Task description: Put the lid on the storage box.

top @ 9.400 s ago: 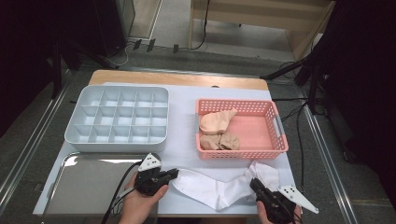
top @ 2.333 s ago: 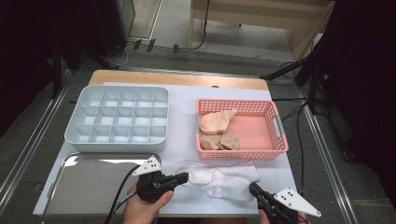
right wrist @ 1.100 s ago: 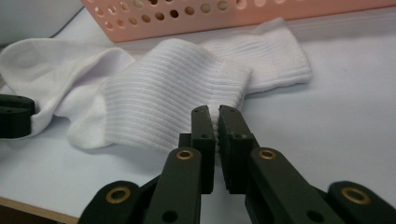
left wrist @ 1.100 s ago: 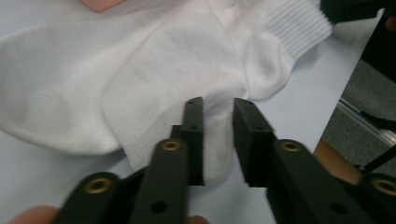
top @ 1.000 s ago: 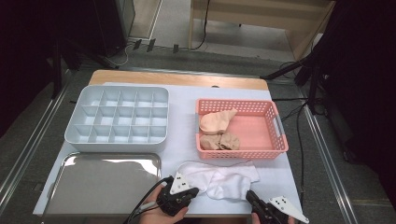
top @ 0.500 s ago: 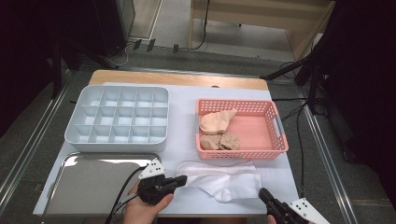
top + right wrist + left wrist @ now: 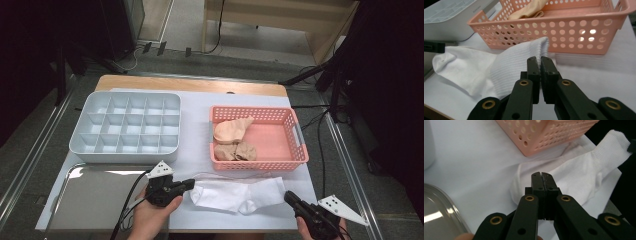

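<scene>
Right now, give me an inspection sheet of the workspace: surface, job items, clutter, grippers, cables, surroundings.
Surface: white table cover over a wooden top, flat.
Job's things: white sock lying folded near the front edge; pink basket holding beige socks; grey compartment tray, cells bare; metal tray front left.
Clutter: nothing seen.
Grippers: left gripper shut, at the sock's left end; right gripper shut, at its cuff.
Cables: black cable trailing from the left gripper.
Surroundings: dark floor, wooden furniture behind.
</scene>
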The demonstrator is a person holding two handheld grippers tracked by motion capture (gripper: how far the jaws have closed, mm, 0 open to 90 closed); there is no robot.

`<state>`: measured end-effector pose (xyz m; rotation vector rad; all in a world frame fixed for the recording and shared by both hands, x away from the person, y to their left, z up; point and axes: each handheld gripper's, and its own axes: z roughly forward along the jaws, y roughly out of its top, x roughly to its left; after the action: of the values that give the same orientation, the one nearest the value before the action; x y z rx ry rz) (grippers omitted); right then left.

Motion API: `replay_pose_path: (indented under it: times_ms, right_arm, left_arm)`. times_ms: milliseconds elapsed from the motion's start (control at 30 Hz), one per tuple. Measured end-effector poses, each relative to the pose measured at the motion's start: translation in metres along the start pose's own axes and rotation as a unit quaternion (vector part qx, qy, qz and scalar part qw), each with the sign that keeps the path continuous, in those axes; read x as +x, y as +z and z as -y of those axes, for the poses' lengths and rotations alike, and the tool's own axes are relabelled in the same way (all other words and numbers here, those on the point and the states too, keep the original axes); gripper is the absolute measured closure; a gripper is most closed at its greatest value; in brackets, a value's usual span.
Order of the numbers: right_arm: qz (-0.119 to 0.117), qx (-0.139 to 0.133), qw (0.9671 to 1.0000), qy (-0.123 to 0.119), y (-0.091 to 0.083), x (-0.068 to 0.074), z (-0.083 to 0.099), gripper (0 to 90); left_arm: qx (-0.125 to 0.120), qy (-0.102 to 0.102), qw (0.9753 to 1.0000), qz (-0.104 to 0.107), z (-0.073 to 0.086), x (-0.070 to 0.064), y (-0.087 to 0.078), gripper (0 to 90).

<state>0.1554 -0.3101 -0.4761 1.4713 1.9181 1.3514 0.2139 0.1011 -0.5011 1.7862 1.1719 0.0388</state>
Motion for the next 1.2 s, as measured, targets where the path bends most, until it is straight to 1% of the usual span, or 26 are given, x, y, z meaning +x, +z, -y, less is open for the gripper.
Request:
replay_pose_path:
  times_ms: [67, 100, 133, 233, 300, 400, 500, 567, 667, 700, 767, 800, 833, 900, 933, 1000, 1033, 1067, 1100, 1133, 1167, 1200]
  right_arm:
    - [-0.002, 0.007, 1.0000, 0.005, 0.008, -0.003, -0.001, 87.2]
    - [-0.006, 0.010, 0.9999, 0.008, 0.014, -0.005, 0.000, 87.2]
    - [-0.006, 0.013, 0.9998, 0.010, 0.016, -0.006, 0.001, 87.2]
    - [0.003, 0.018, 0.9997, 0.016, 0.028, -0.009, 0.005, 87.2]
    - [0.006, 0.014, 0.9995, 0.026, 0.033, -0.014, 0.007, 87.2]
    - [0.016, 0.017, 0.9991, 0.036, 0.044, -0.022, 0.009, 87.3]
    - [0.016, 0.031, 0.9990, 0.027, 0.055, -0.024, 0.013, 87.4]
    - [0.019, 0.033, 0.9989, 0.027, 0.060, -0.024, 0.015, 87.5]
    - [0.023, 0.027, 0.9990, 0.028, 0.063, -0.027, 0.018, 87.2]
    - [0.025, 0.023, 0.9990, 0.028, 0.062, -0.028, 0.018, 86.8]
    - [0.025, 0.019, 0.9991, 0.029, 0.061, -0.029, 0.019, 84.5]
    - [0.027, 0.013, 0.9991, 0.032, 0.060, -0.029, 0.020, 79.5]
    - [0.027, 0.006, 0.9990, 0.034, 0.059, -0.028, 0.021, 77.3]
    - [0.021, -0.001, 0.9987, 0.045, 0.055, -0.028, 0.022, 72.1]
    - [0.021, -0.007, 0.9985, 0.050, 0.053, -0.028, 0.023, 72.3]
    - [0.009, -0.006, 0.9979, 0.064, 0.050, -0.027, 0.025, 71.9]
    - [0.005, -0.012, 0.9974, 0.071, 0.048, -0.026, 0.026, 70.4]
    - [0.008, -0.016, 0.9969, 0.077, 0.047, -0.024, 0.027, 68.7]
    - [0.014, -0.018, 0.9967, 0.078, 0.047, -0.022, 0.028, 66.5]
    - [0.023, -0.021, 0.9965, 0.078, 0.047, -0.021, 0.028, 63.2]
    - [0.033, -0.025, 0.9959, 0.080, 0.048, -0.020, 0.029, 59.5]
    - [0.039, -0.024, 0.9956, 0.082, 0.050, -0.020, 0.030, 57.6]
  left_arm:
    - [0.001, -0.003, 1.0000, -0.008, -0.004, 0.004, 0.002, 90.0]
    - [0.002, -0.002, 1.0000, -0.009, -0.005, 0.005, 0.002, 90.0]
    - [0.003, -0.001, 0.9999, -0.015, -0.006, 0.007, 0.004, 90.0]
    - [0.005, -0.006, 0.9998, -0.019, -0.007, 0.011, 0.008, 90.0]
    - [0.004, -0.010, 0.9997, -0.024, -0.008, 0.013, 0.010, 90.0]
    - [0.007, -0.012, 0.9995, -0.028, -0.007, 0.014, 0.015, 90.0]
    - [0.012, -0.010, 0.9993, -0.034, -0.005, 0.016, 0.019, 90.0]
    - [0.009, -0.010, 0.9992, -0.039, -0.005, 0.017, 0.021, 90.0]
    - [0.004, -0.007, 0.9993, -0.037, -0.005, 0.018, 0.021, 90.0]
    - [0.002, -0.009, 0.9993, -0.037, -0.005, 0.018, 0.021, 90.0]
    - [-0.010, -0.013, 0.9994, -0.030, -0.006, 0.018, 0.019, 89.8]
    - [-0.016, -0.016, 0.9994, -0.027, -0.006, 0.018, 0.017, 84.2]
    - [-0.019, -0.017, 0.9993, -0.028, -0.007, 0.017, 0.016, 80.5]
    - [-0.025, -0.015, 0.9991, -0.031, -0.007, 0.015, 0.013, 79.6]
    - [-0.027, -0.016, 0.9991, -0.029, -0.006, 0.014, 0.012, 76.8]
    - [-0.026, -0.019, 0.9991, -0.026, -0.005, 0.013, 0.011, 70.4]
    - [-0.026, -0.021, 0.9992, -0.023, -0.003, 0.011, 0.011, 67.7]
    - [-0.026, -0.020, 0.9992, -0.024, -0.001, 0.010, 0.011, 64.6]
    - [-0.023, -0.019, 0.9992, -0.026, 0.000, 0.009, 0.012, 61.7]
    - [-0.022, -0.022, 0.9992, -0.025, 0.002, 0.008, 0.014, 59.6]
    - [-0.017, -0.021, 0.9994, -0.022, 0.004, 0.007, 0.015, 58.4]
    - [-0.012, -0.017, 0.9994, -0.028, 0.005, 0.005, 0.017, 56.1]
